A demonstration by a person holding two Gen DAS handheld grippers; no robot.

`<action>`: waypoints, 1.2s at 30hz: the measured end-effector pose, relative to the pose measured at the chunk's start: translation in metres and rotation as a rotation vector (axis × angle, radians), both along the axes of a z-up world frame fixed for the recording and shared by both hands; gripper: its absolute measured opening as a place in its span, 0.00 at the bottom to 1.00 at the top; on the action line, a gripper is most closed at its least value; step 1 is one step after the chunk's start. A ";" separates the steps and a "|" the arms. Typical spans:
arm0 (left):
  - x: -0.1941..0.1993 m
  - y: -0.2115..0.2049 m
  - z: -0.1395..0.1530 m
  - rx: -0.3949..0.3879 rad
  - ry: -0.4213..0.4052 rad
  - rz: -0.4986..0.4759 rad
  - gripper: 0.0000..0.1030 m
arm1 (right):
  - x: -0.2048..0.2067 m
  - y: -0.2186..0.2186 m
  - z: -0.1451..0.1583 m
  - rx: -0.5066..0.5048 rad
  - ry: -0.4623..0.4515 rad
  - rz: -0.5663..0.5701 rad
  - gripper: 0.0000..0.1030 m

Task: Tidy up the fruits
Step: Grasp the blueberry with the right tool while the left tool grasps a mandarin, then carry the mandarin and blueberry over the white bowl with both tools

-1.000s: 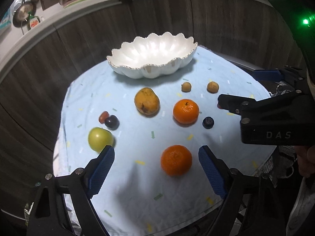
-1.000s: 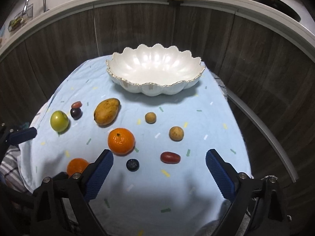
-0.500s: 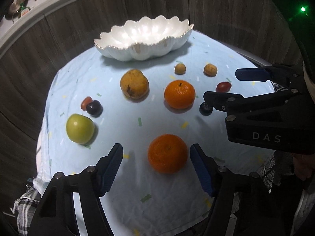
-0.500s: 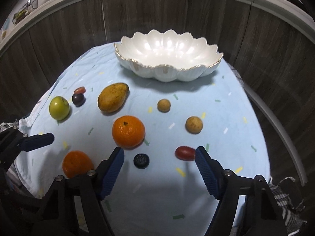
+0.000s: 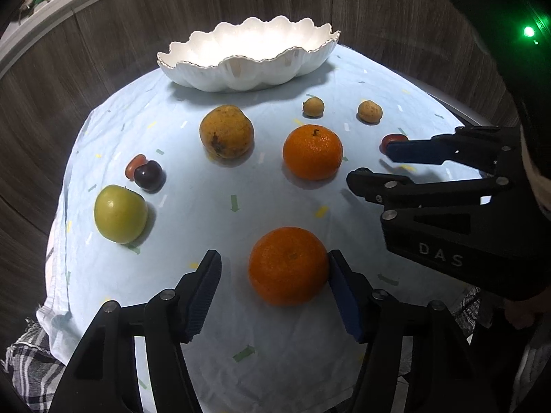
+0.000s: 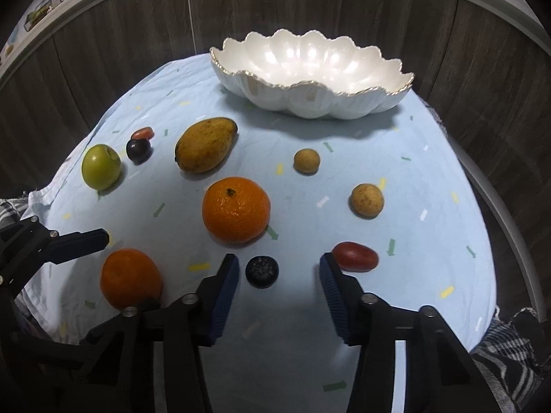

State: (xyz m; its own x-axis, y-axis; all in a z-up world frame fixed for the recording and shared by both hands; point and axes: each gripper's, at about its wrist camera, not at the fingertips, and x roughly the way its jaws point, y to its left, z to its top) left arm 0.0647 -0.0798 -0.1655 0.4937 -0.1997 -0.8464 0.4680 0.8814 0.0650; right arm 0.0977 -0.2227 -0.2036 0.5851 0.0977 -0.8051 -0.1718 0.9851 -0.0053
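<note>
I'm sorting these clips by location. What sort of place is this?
Probably a home kitchen: a white scalloped bowl and fruit on a cloth-covered table, beside a wood-panelled counter with a wire rack on top.

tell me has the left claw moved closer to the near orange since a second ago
Yes. The left claw has come down over the near orange on the cloth, its jaws closing; the fruit now sits between them, one pad touching.

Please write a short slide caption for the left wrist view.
Left claw closing around the near orange; white bowl waits empty behind.
</note>
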 end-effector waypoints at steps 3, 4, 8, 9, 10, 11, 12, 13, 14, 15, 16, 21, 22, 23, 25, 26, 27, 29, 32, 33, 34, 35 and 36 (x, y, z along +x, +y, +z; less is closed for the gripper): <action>0.001 0.000 -0.003 -0.009 0.016 -0.005 0.53 | 0.001 0.002 -0.005 0.006 0.016 0.004 0.41; 0.002 -0.001 -0.004 -0.013 0.020 -0.008 0.51 | 0.002 0.002 -0.006 0.010 0.022 0.004 0.41; 0.002 -0.002 -0.005 -0.021 0.023 -0.020 0.44 | 0.003 0.001 -0.009 0.021 0.030 0.009 0.31; 0.002 -0.003 -0.005 -0.021 0.024 -0.020 0.44 | 0.003 0.002 -0.009 0.023 0.030 0.012 0.28; 0.002 -0.003 -0.005 -0.023 0.025 -0.021 0.43 | 0.003 0.002 -0.009 0.024 0.030 0.017 0.27; 0.003 -0.003 -0.005 -0.024 0.026 -0.022 0.43 | 0.003 0.003 -0.009 0.026 0.030 0.021 0.24; 0.003 -0.002 -0.005 -0.025 0.026 -0.021 0.43 | 0.003 0.003 -0.009 0.029 0.031 0.025 0.21; 0.003 -0.003 -0.005 -0.026 0.027 -0.021 0.42 | 0.002 0.003 -0.008 0.027 0.031 0.026 0.21; 0.003 -0.002 -0.005 -0.027 0.028 -0.021 0.42 | 0.002 0.003 -0.008 0.029 0.032 0.026 0.21; 0.003 -0.002 -0.005 -0.028 0.028 -0.020 0.42 | 0.002 0.004 -0.008 0.030 0.032 0.026 0.21; 0.003 -0.002 -0.005 -0.030 0.029 -0.018 0.42 | 0.002 0.003 -0.008 0.034 0.032 0.025 0.21; 0.005 0.004 -0.002 -0.037 0.024 0.014 0.41 | 0.000 0.002 -0.003 0.042 0.017 0.018 0.21; 0.005 0.005 -0.001 -0.041 0.021 0.020 0.41 | -0.001 0.002 -0.002 0.042 0.012 0.017 0.21; 0.005 0.007 0.001 -0.046 0.017 0.027 0.41 | -0.001 0.001 0.000 0.040 0.007 0.016 0.21; 0.005 0.009 0.005 -0.054 0.008 0.033 0.41 | -0.003 0.002 0.004 0.036 -0.005 0.016 0.21; 0.005 0.010 0.007 -0.058 -0.001 0.036 0.41 | -0.004 0.001 0.006 0.034 -0.011 0.016 0.21; 0.004 0.011 0.010 -0.060 -0.009 0.038 0.41 | -0.004 0.000 0.008 0.032 -0.016 0.016 0.21; 0.003 0.013 0.015 -0.066 -0.026 0.043 0.41 | -0.007 0.000 0.013 0.028 -0.031 0.017 0.21; 0.002 0.015 0.022 -0.066 -0.054 0.052 0.41 | -0.010 0.000 0.019 0.025 -0.043 0.018 0.21; 0.002 0.016 0.024 -0.067 -0.059 0.055 0.41 | -0.010 0.000 0.021 0.025 -0.047 0.017 0.21; 0.003 0.017 0.025 -0.068 -0.063 0.059 0.41 | -0.011 -0.001 0.022 0.024 -0.049 0.016 0.21; 0.003 0.018 0.027 -0.068 -0.067 0.063 0.41 | -0.011 -0.002 0.024 0.025 -0.052 0.015 0.21; 0.004 0.020 0.029 -0.068 -0.071 0.067 0.41 | -0.012 -0.002 0.026 0.027 -0.053 0.014 0.21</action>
State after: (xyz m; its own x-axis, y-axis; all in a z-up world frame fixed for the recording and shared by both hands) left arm 0.0687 -0.0602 -0.1369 0.5663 -0.2200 -0.7943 0.4041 0.9140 0.0350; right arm 0.0857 -0.2251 -0.1776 0.6255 0.1272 -0.7698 -0.1855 0.9826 0.0117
